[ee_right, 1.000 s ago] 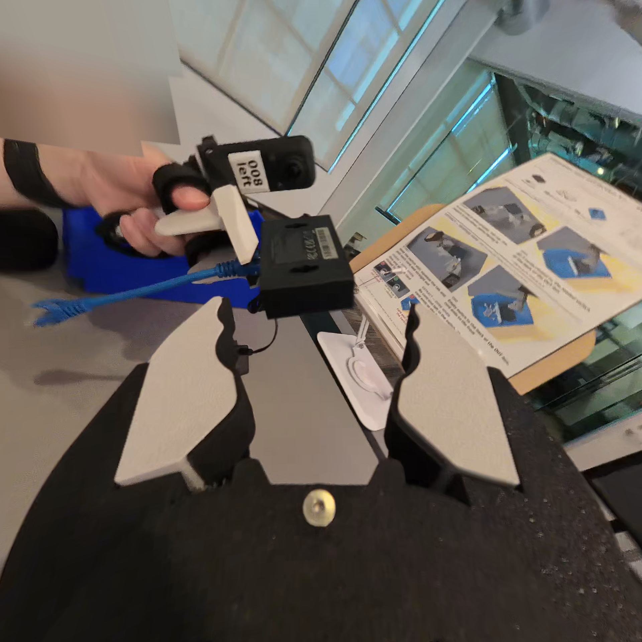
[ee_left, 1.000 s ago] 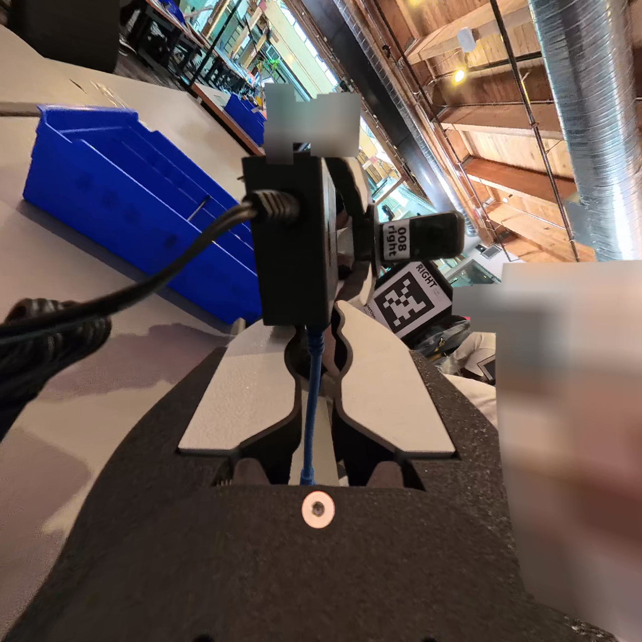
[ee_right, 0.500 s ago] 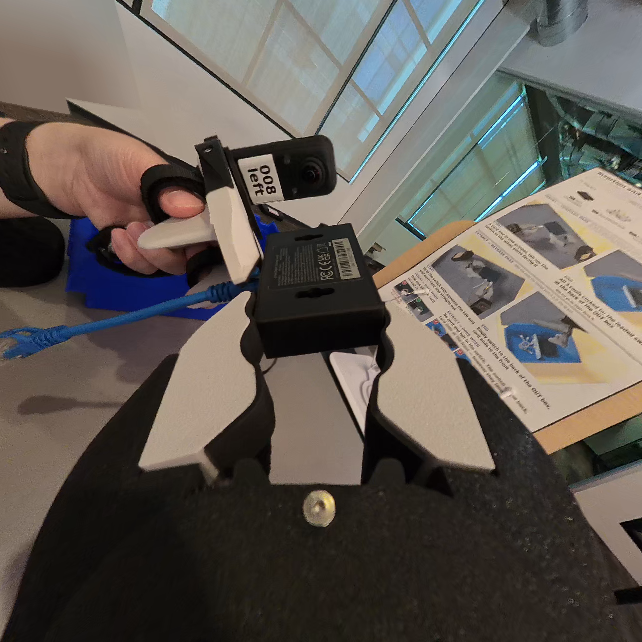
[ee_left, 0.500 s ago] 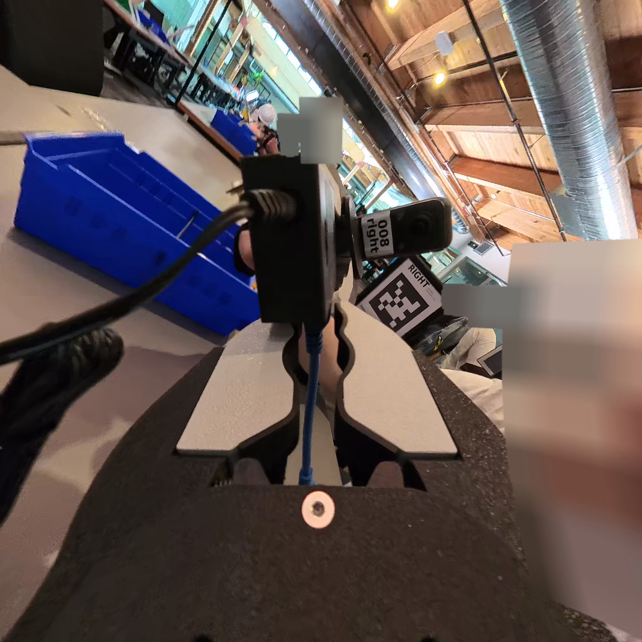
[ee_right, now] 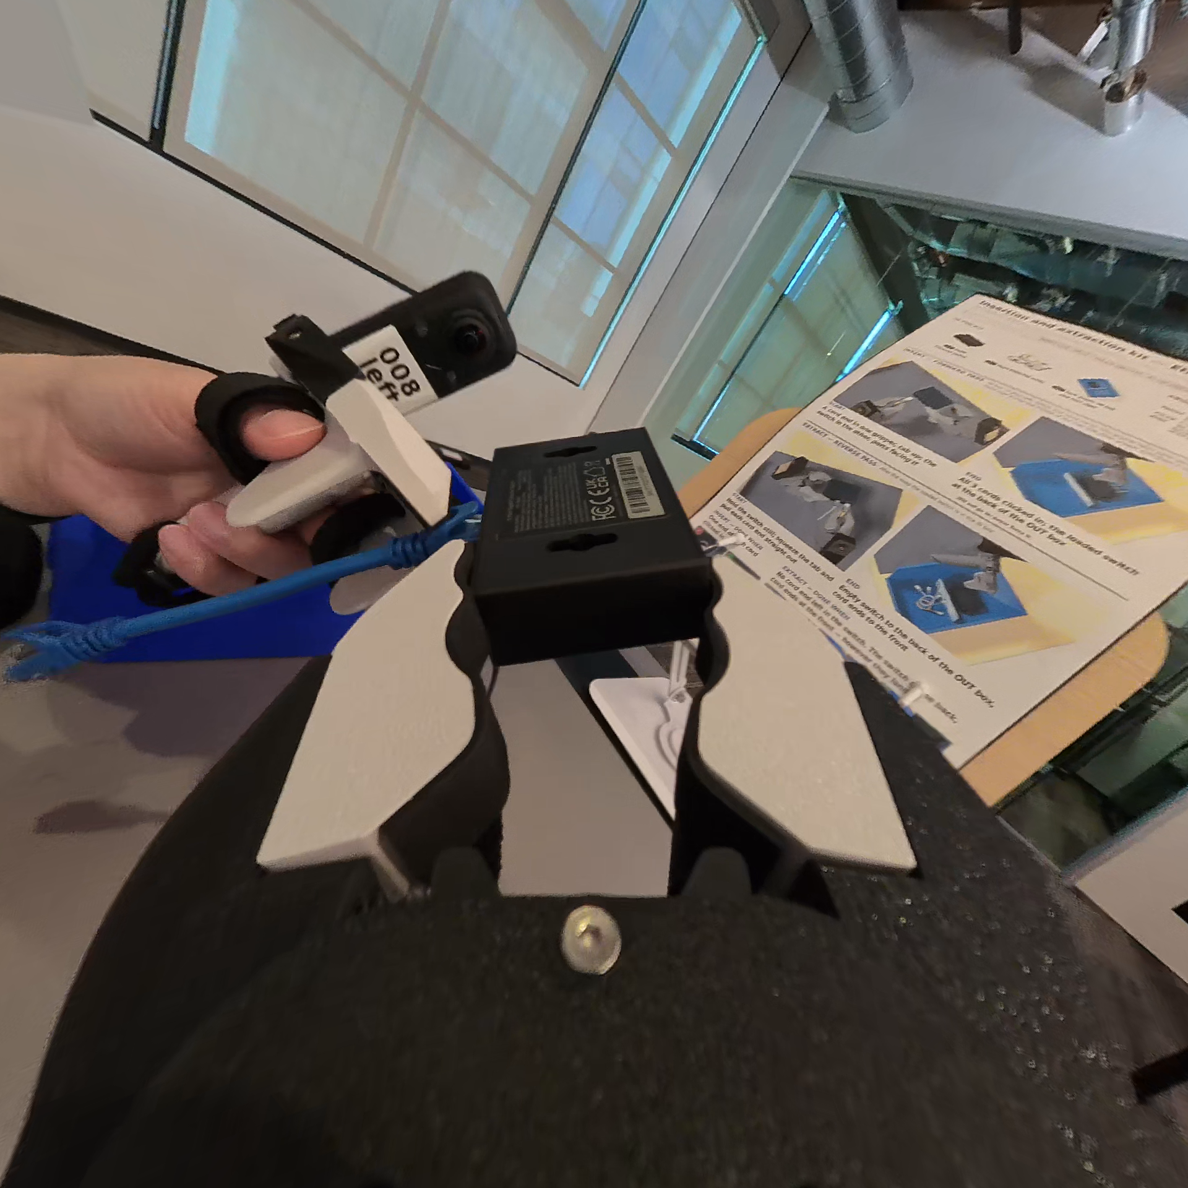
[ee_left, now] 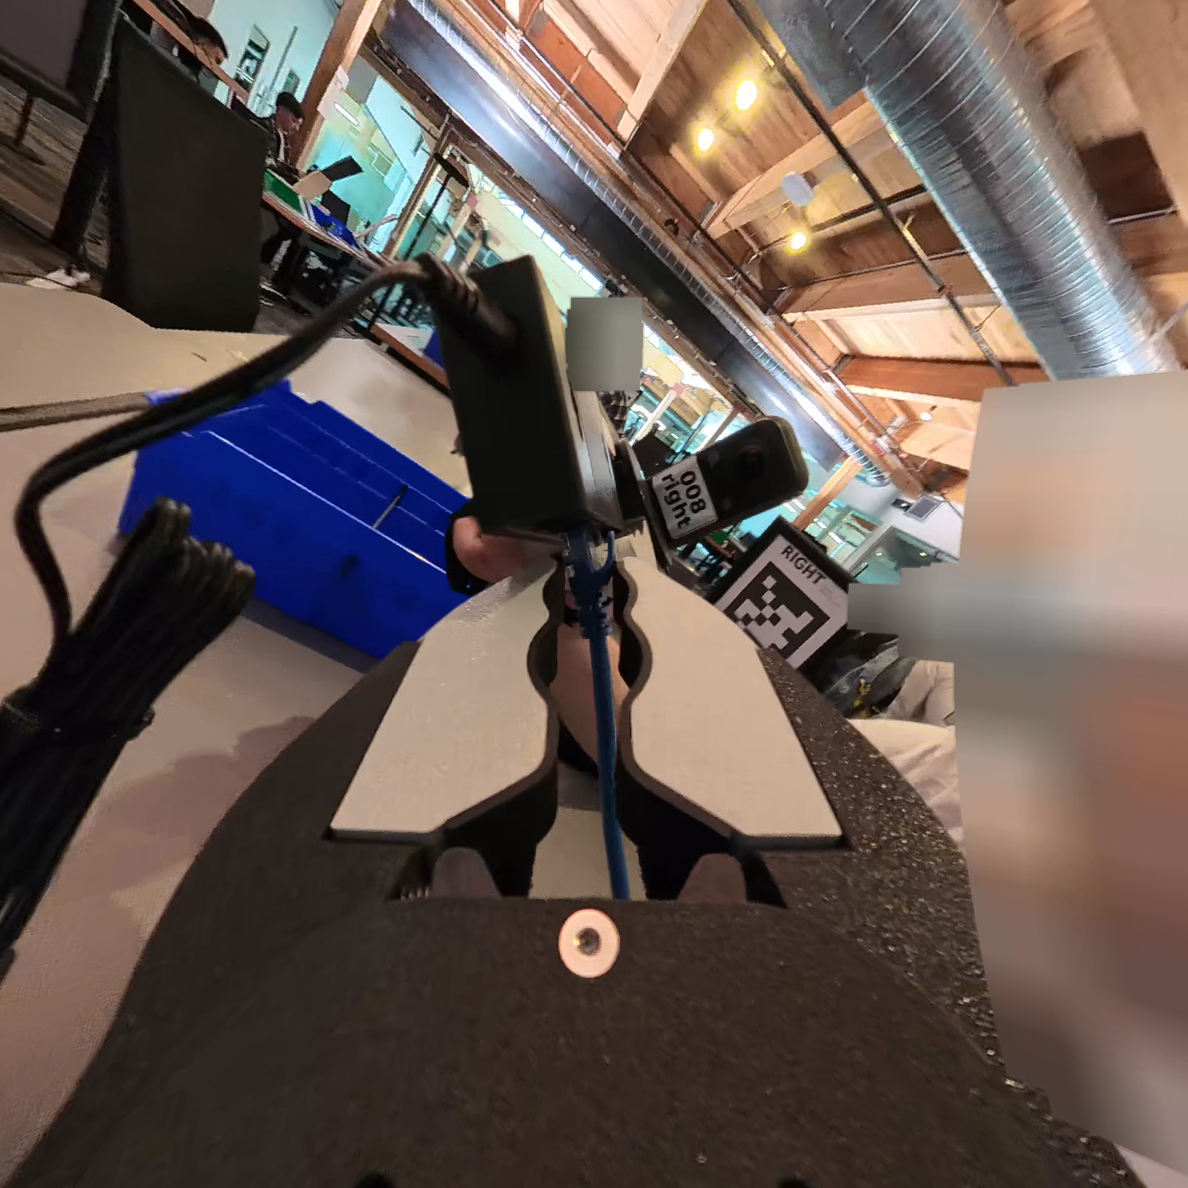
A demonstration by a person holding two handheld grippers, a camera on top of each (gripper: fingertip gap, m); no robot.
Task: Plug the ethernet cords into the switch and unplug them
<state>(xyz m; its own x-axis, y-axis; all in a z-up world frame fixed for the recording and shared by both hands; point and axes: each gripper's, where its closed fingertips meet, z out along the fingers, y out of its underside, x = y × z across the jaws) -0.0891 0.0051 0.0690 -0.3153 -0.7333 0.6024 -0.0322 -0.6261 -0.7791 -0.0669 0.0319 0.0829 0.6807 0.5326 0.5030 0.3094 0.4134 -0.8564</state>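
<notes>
Right gripper clamps switch; left gripper pinches blue cord, plug at port, seemingly seated; other cords, unplugging left

The black power cable runs off the left edge of the left wrist view, its far end unseen. The switch hides its own ports there. The instruction sheet is cut off at the right edge.

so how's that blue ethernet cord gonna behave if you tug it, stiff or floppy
Probably floppy along its length: the blue ethernet cord sags between the left gripper and its loose far plug, which lies on the table. It is likely stiffer at the ribbed boot beside the switch. It looks thin, so probably light.
</notes>
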